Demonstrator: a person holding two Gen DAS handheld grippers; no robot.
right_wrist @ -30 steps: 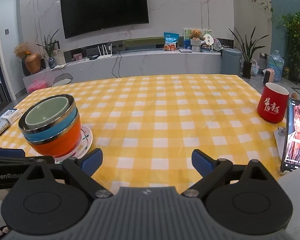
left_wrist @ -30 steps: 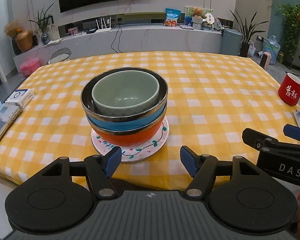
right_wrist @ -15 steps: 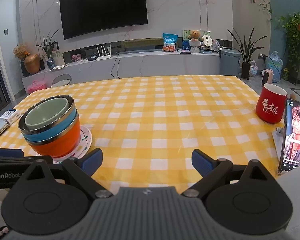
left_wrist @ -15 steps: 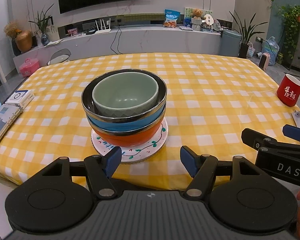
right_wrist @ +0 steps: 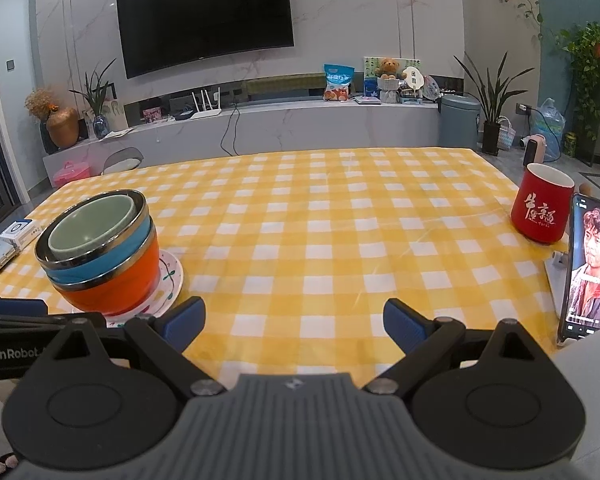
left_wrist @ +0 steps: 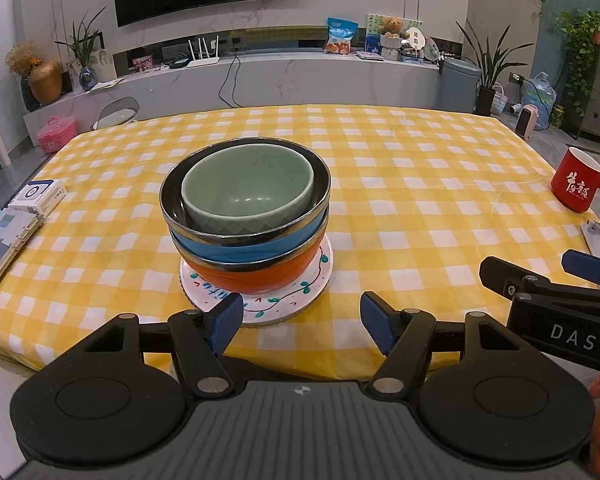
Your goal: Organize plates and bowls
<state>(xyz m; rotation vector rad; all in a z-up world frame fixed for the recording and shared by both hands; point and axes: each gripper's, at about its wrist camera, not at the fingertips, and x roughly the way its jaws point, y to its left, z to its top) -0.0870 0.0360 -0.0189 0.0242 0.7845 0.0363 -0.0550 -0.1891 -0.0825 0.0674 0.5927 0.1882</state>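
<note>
Sitting on a white painted plate point(left_wrist: 312, 300) near the counter's point(left_wrist: 420, 184) front edge, a green bowl point(left_wrist: 247, 190) is nesting in a blue bowl point(left_wrist: 236, 249) and an orange bowl point(left_wrist: 256, 278). The left tongs point(left_wrist: 302, 322) are hovering just before the plate, spread apart and holding nothing. The right tongs point(right_wrist: 294, 324) are hanging wide apart beside them, with a red mug point(right_wrist: 542, 208) and a propped phone point(right_wrist: 590, 268) standing to the right.

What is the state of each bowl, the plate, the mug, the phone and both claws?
Pale green ceramic bowl: empty, nested on top.
Blue steel-rimmed bowl: nested in the orange one.
Orange steel-rimmed bowl: upright on the plate.
White painted plate: flat, under the stack.
Red mug: upright.
Phone: propped, screen on.
Left claw: open, empty.
Right claw: open, empty.
</note>
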